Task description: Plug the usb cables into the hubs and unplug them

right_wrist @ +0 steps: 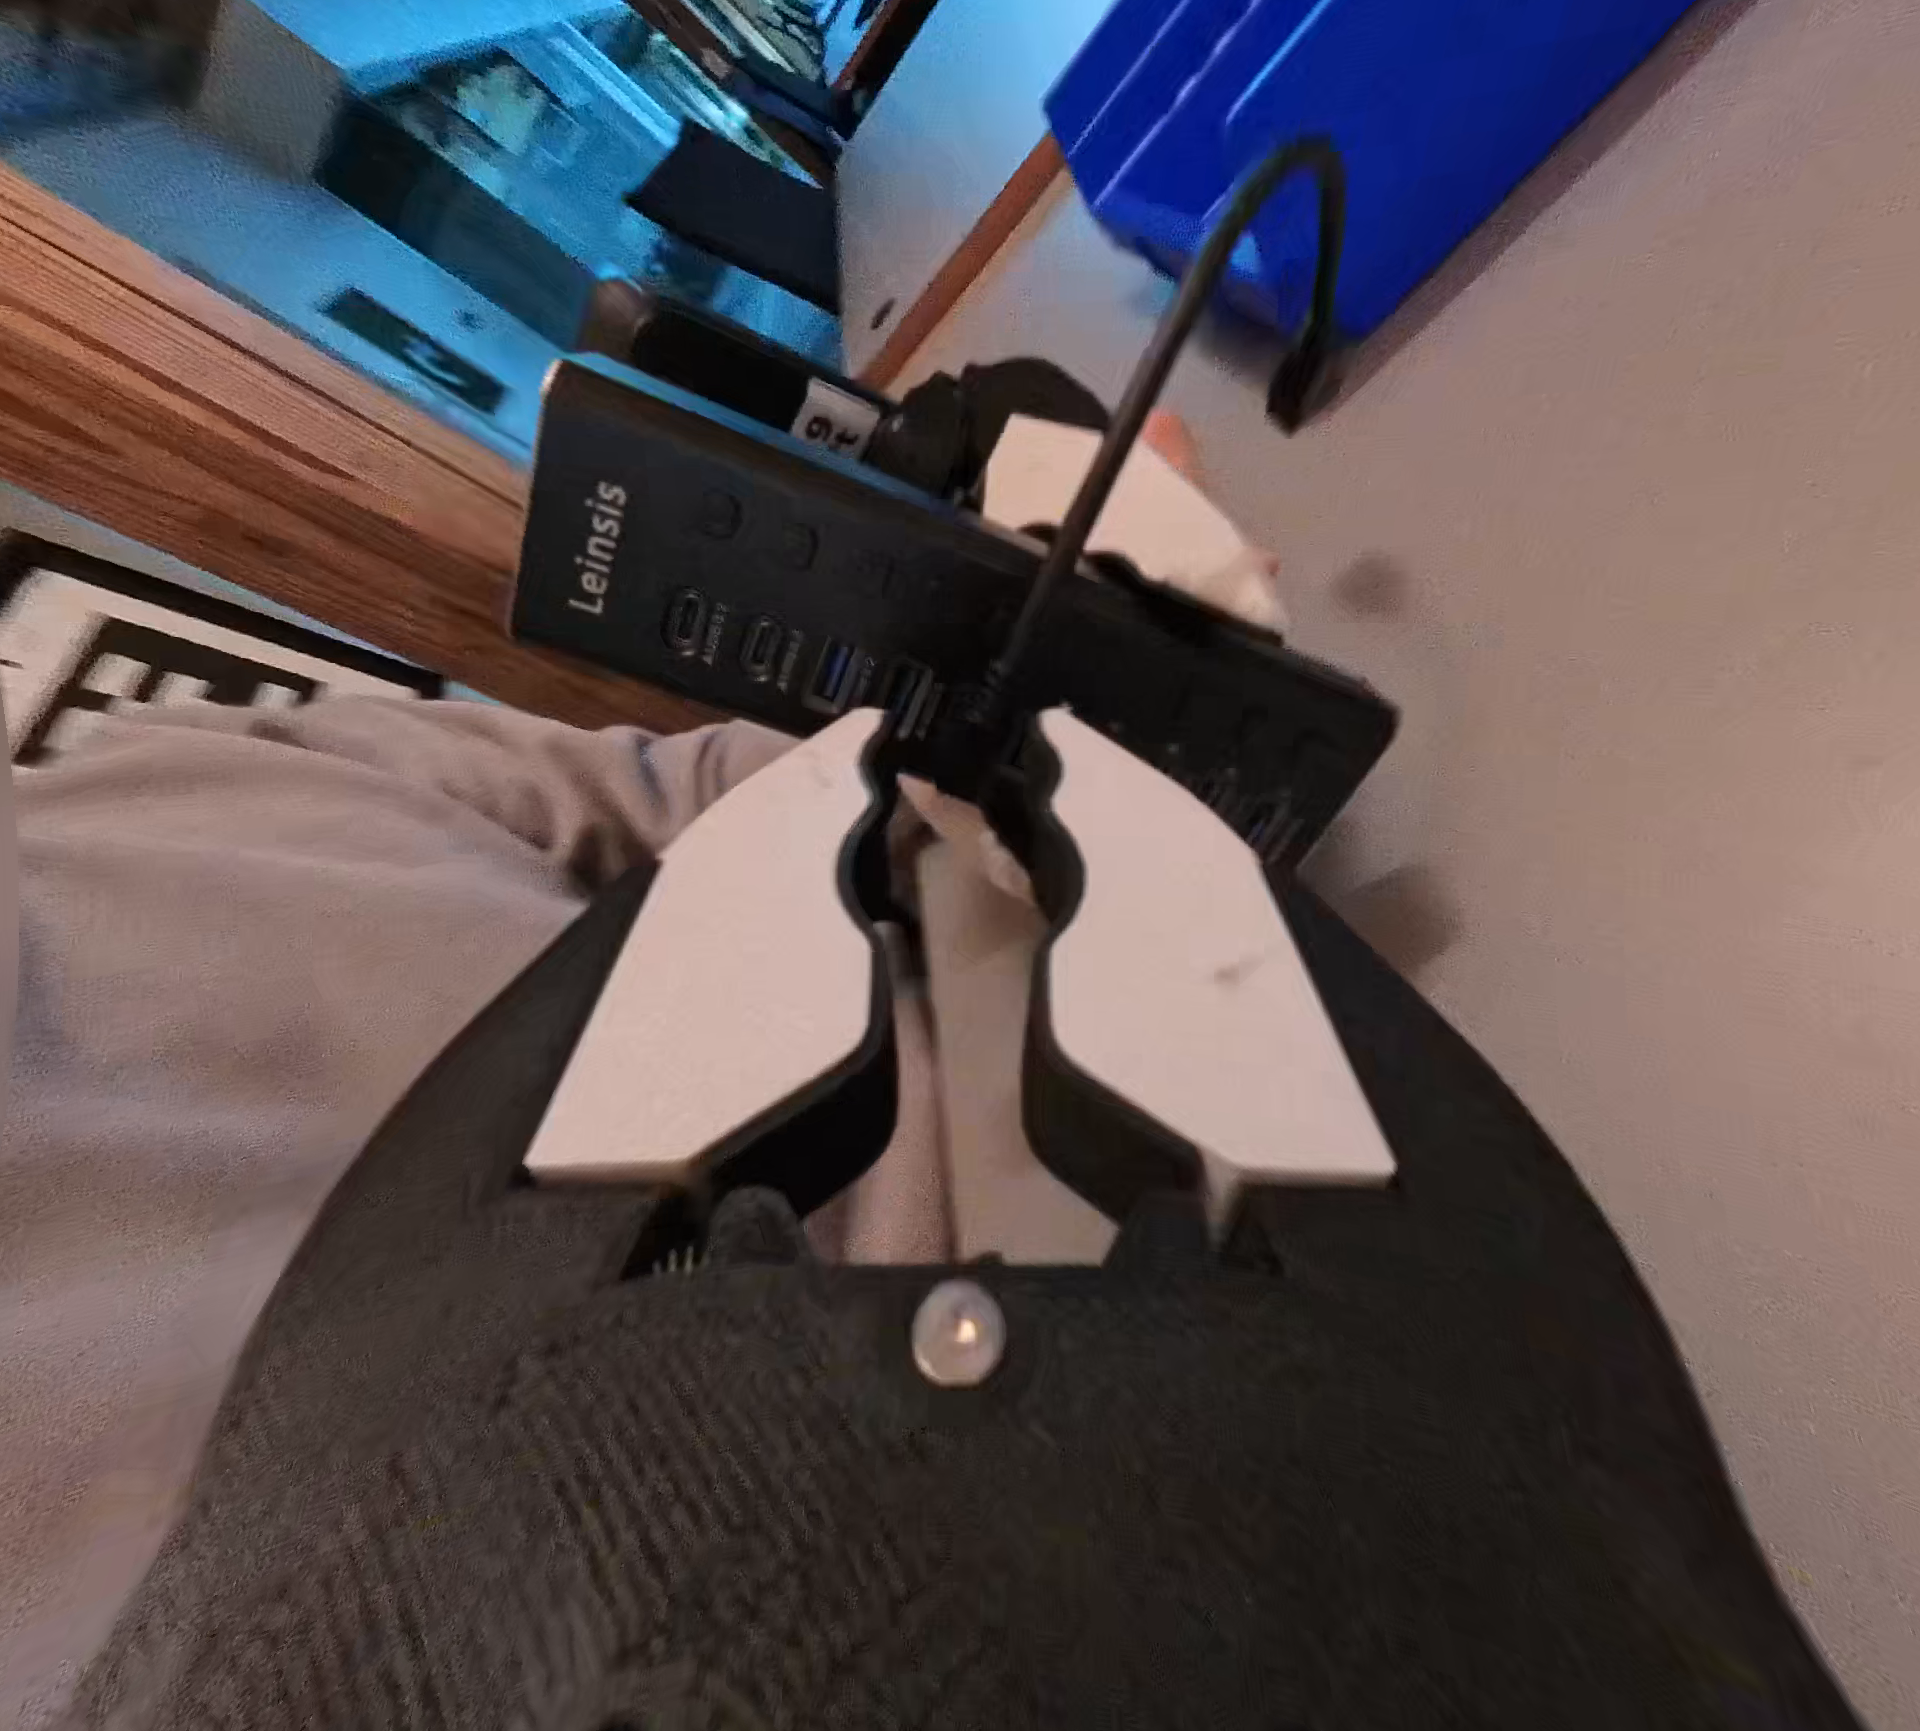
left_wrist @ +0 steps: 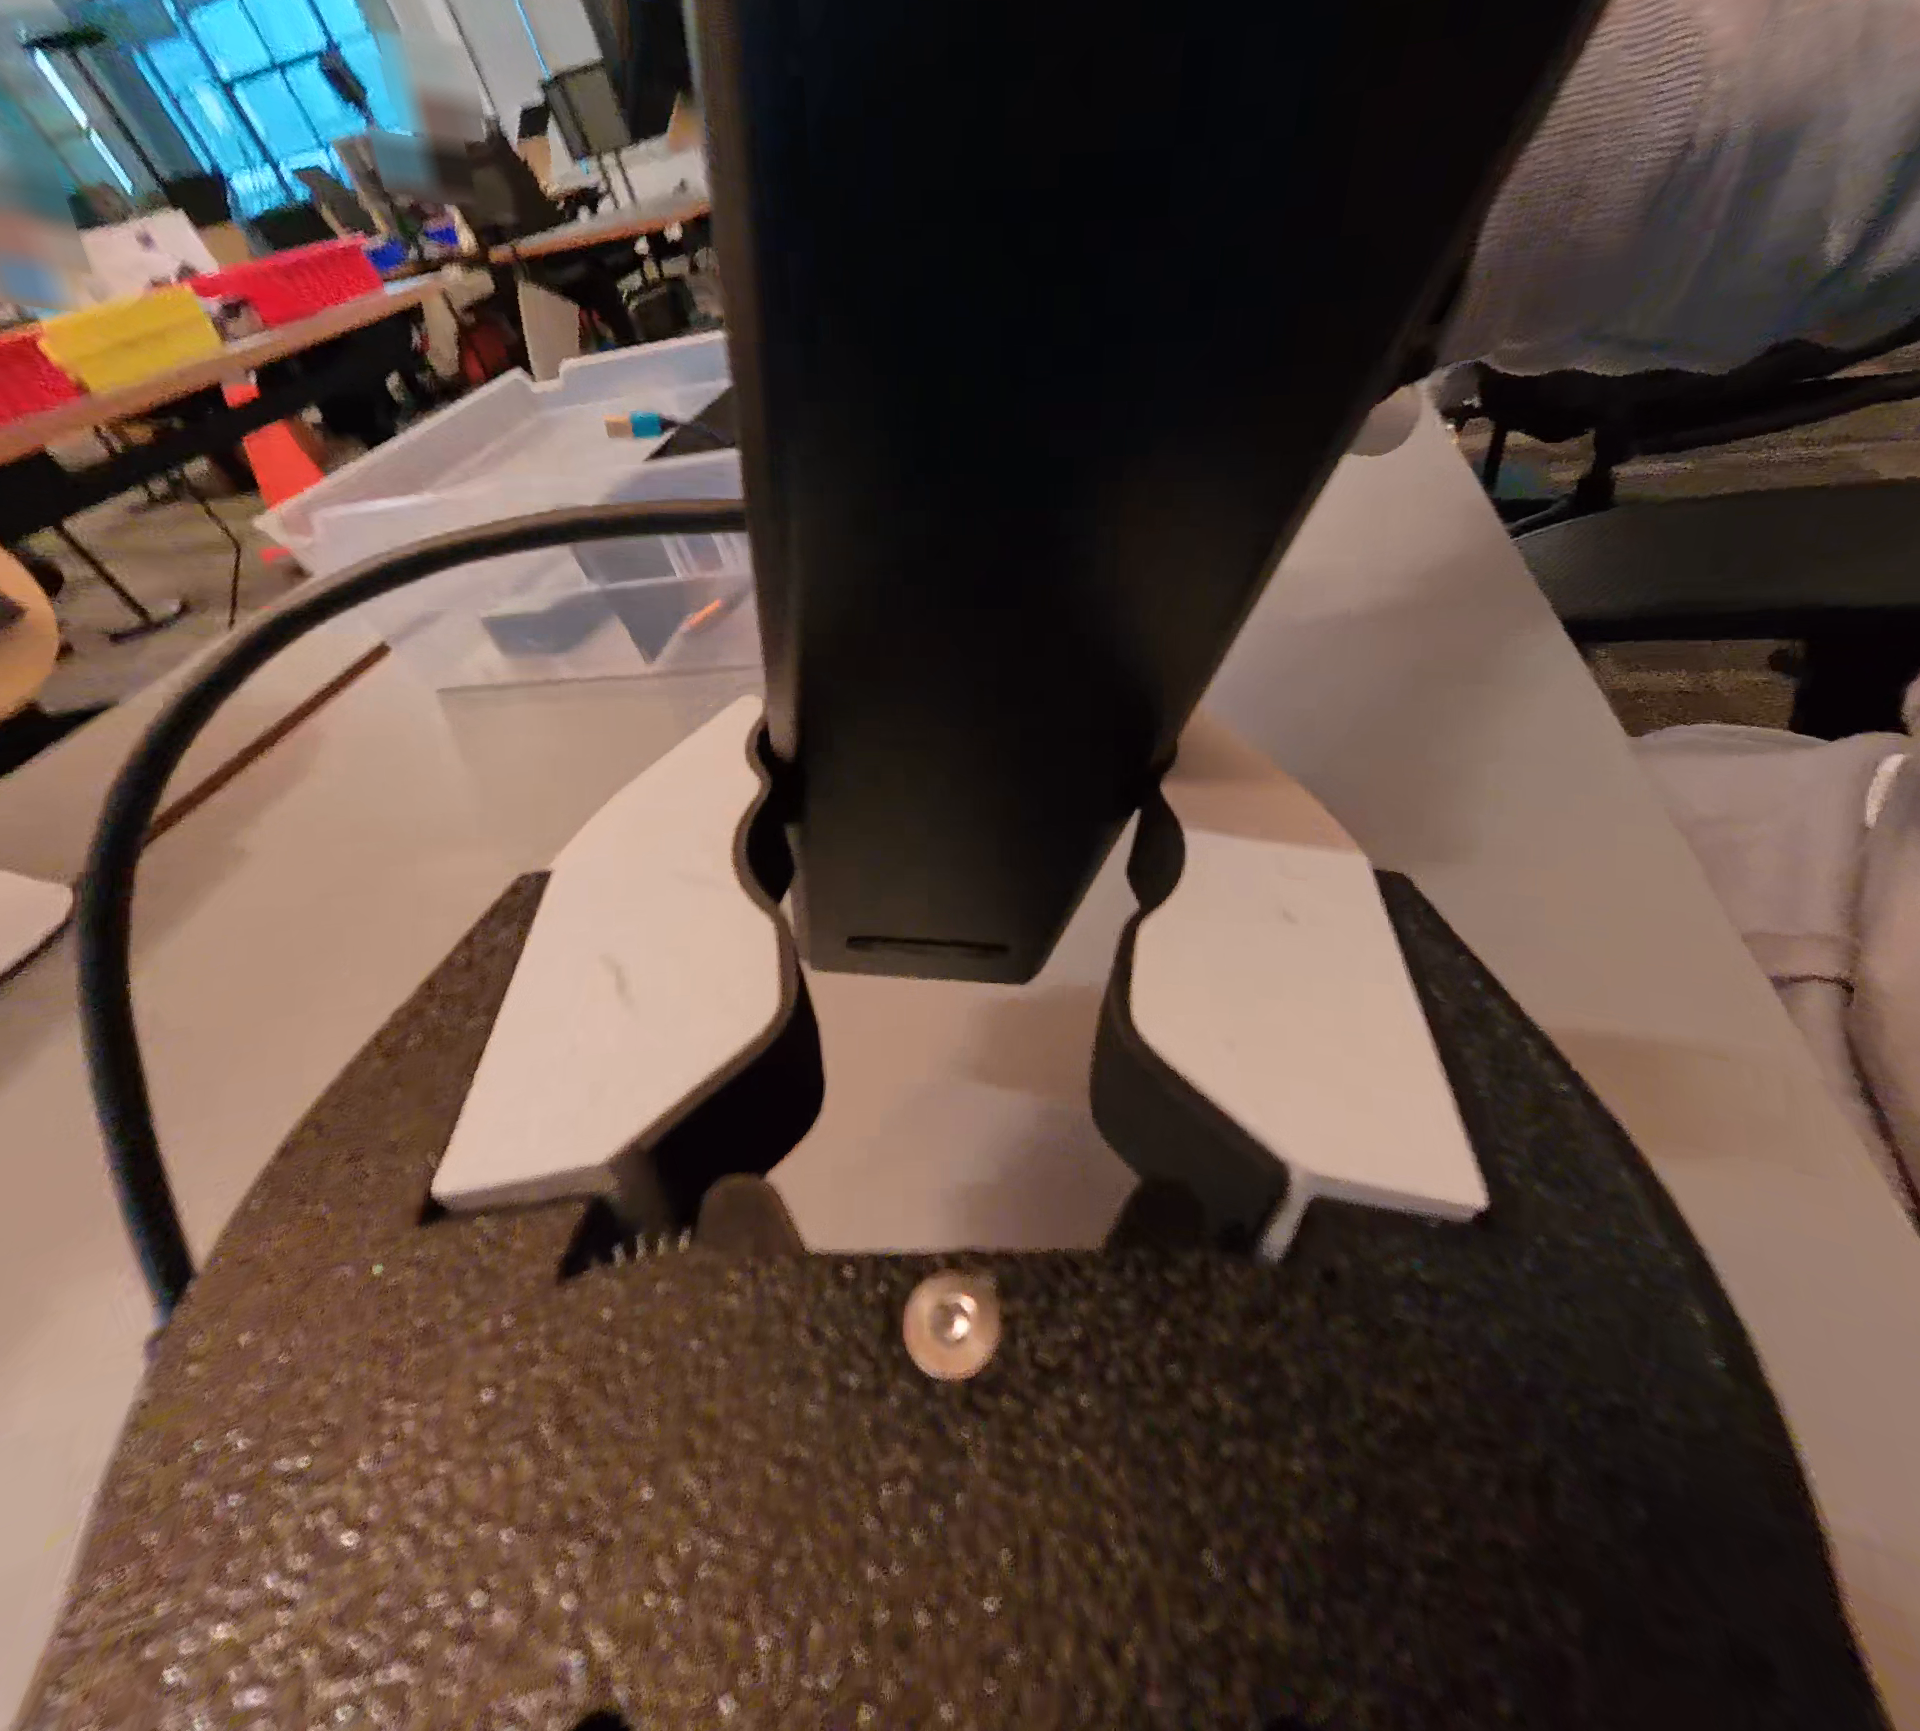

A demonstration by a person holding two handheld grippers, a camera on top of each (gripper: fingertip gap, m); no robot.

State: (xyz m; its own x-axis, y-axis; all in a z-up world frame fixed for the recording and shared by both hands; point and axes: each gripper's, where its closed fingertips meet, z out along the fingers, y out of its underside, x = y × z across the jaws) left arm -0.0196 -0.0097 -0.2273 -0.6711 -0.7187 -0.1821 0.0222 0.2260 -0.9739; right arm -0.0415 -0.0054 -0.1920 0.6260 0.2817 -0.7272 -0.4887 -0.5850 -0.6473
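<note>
In the left wrist view my left gripper is shut on a black USB hub that rises steeply away from the camera, its end slot facing me. A thick black cable arcs at the left. In the right wrist view the same hub lies across the frame, its row of ports facing me, with the left gripper's white fingers behind it. My right gripper is shut on a black USB plug pressed against the port row; how deep it sits is hidden. Its thin cable loops up to a loose end.
A blue bin stands on the grey table beyond the hub. A white tray holding a blue-tipped connector sits behind the left gripper. A person's grey clothing is close on the right. The table's wooden edge runs at the left.
</note>
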